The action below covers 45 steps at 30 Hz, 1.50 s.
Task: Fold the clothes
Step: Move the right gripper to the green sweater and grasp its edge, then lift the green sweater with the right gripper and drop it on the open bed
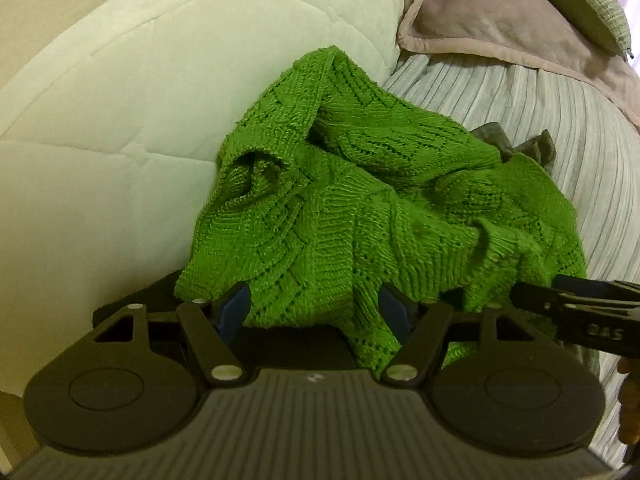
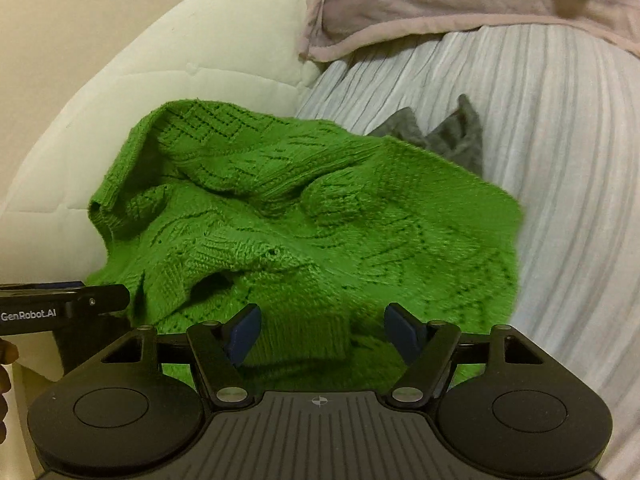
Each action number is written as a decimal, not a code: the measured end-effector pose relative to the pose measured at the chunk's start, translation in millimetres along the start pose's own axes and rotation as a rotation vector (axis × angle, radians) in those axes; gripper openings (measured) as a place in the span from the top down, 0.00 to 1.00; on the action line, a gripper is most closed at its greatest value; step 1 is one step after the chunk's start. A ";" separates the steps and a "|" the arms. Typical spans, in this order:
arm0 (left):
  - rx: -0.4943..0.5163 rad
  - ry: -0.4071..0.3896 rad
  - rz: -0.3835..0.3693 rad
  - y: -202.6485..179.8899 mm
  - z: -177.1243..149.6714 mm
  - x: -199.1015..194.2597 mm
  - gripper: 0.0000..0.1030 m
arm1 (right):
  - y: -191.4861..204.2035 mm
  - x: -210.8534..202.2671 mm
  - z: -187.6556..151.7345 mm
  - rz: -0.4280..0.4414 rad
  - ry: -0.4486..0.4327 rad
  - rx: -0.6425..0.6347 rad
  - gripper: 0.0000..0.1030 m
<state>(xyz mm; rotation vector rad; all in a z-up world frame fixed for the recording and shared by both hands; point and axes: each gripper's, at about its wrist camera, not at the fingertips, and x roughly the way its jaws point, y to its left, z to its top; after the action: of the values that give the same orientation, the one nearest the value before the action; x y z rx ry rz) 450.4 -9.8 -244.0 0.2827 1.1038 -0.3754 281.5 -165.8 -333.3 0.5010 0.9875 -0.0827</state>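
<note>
Both wrist views look steeply down, close, sharing the green sweater (image 1: 360, 200).

The left tool (image 1: 314, 312) is matte black: a ribbed, grooved body at the near edge, flanked by two round housings, each with a shallow oval recess. Two angled black arms hinge on silver rivets, with smaller silver screw heads further out, and end in blue pads (image 1: 234, 310). A small crosshair mark sits on the centre of the body. The right tool (image 2: 322, 330) has the same build, with blue pads (image 2: 244, 332), silver rivets and a crosshair mark. White lettering reads "GenRobot.AI" on the side of the left tool and "DAS" on the side of the right tool.
</note>
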 end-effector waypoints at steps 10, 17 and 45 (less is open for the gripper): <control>-0.003 -0.064 -0.021 5.6 8.3 -38.9 0.35 | 5.4 -38.1 -0.8 0.120 -0.142 0.083 0.94; 0.029 -0.174 -0.039 -10.9 11.8 -102.4 0.35 | 8.5 -139.6 2.4 0.213 -0.398 0.129 0.95; 0.468 -0.472 -0.506 -338.5 -168.3 -375.9 0.35 | -105.3 -639.0 -178.6 -0.162 -1.211 0.103 0.94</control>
<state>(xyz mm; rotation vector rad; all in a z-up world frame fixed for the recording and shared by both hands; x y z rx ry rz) 19.0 -189.8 12.2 0.3028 0.5964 -1.1001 -244.2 -280.0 69.2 0.3618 -0.1699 -0.5181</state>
